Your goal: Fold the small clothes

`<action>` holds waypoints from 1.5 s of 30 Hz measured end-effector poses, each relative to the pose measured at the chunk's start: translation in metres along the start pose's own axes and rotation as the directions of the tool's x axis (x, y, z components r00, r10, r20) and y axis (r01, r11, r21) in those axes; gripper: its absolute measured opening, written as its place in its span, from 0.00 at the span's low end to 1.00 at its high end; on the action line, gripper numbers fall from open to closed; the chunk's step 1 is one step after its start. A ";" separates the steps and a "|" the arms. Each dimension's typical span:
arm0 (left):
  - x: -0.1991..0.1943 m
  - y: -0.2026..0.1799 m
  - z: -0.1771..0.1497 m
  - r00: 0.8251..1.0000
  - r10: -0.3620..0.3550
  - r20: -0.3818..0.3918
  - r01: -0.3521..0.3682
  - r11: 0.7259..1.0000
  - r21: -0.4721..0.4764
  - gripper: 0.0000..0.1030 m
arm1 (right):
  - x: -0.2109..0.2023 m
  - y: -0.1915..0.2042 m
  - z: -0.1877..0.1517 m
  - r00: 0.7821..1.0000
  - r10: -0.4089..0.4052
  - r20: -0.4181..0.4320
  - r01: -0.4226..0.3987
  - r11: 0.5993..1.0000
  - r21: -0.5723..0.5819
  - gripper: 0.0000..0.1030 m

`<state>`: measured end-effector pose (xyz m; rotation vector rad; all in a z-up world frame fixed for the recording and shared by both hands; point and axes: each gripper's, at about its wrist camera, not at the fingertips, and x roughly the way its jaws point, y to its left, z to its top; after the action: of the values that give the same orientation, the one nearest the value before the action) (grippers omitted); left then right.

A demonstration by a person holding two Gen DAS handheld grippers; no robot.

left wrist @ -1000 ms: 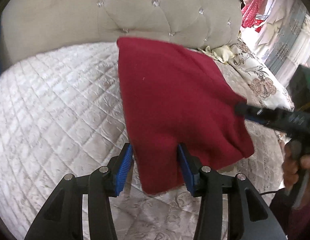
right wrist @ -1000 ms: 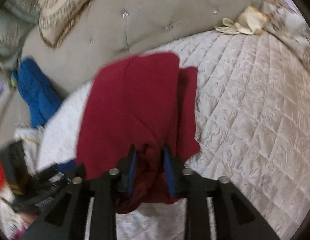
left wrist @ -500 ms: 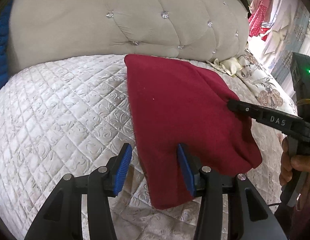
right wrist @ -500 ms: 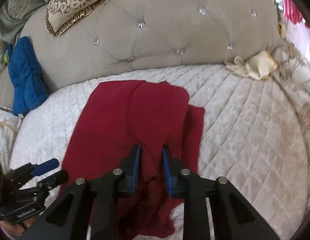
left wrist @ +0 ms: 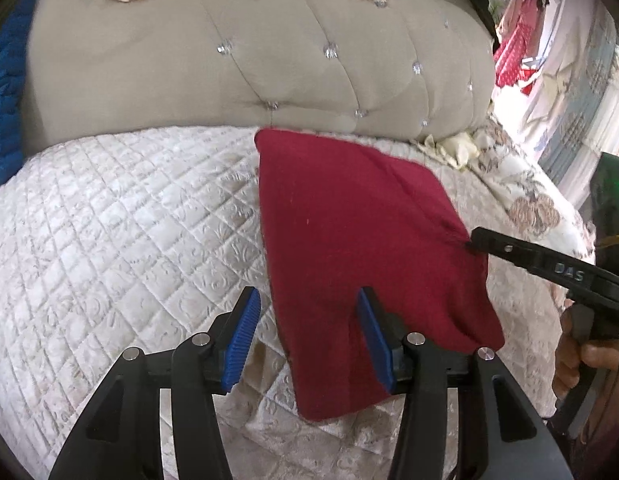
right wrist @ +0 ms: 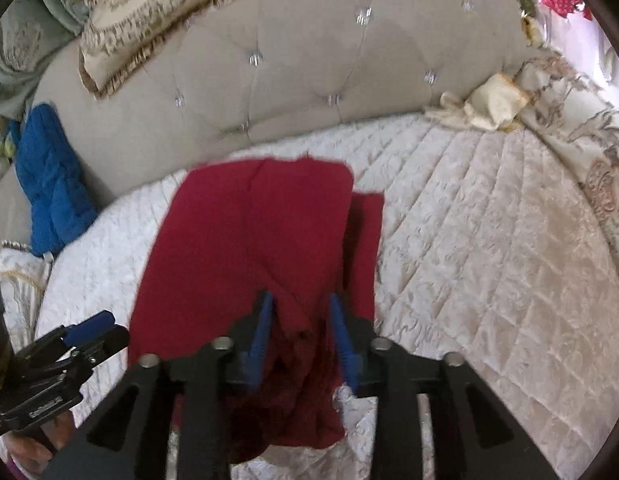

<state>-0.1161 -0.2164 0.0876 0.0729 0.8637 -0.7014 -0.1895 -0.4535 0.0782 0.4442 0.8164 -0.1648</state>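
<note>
The red cloth [left wrist: 361, 232] lies on the bed [left wrist: 121, 220]. The left gripper [left wrist: 309, 336] is wide open over its near edge. The right gripper [right wrist: 301, 336] has just been opening, cloth loose between its pads.

Quilted cream bedspread [left wrist: 109, 220], tufted beige headboard [left wrist: 269, 60], frilled cushion [right wrist: 169, 12], blue cloth [right wrist: 49, 184], perhaps a towel.

left tool [left wrist: 305, 334] jaws apart, right tool [right wrist: 299, 332] jaws just opening

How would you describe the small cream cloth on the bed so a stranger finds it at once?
Start at the tufted beige headboard and follow its base to the right-hand end. There a crumpled cream cloth lies on the quilted bedspread. Unlike the red garment, it is pale, bunched and unfolded.
</note>
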 end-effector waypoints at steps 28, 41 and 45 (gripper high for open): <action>0.064 -0.005 0.023 0.997 0.001 -0.077 -0.002 1.000 -0.019 0.53 | 0.055 -0.033 0.012 0.998 0.053 -0.024 -0.052 0.997 0.050 0.79; 0.080 -0.007 0.028 0.993 -0.004 -0.120 0.005 1.000 0.003 0.65 | 0.079 -0.044 0.006 0.973 0.221 -0.072 -0.215 0.973 0.086 0.95; 0.086 -0.005 0.032 0.989 -0.029 -0.143 0.028 1.000 -0.015 0.68 | 0.085 -0.028 0.006 0.972 0.208 -0.106 -0.208 0.978 0.020 0.95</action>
<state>-0.0597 -0.2776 0.0477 0.1006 1.0079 -0.7239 -0.1363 -0.4795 0.0102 0.5475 0.8691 0.0506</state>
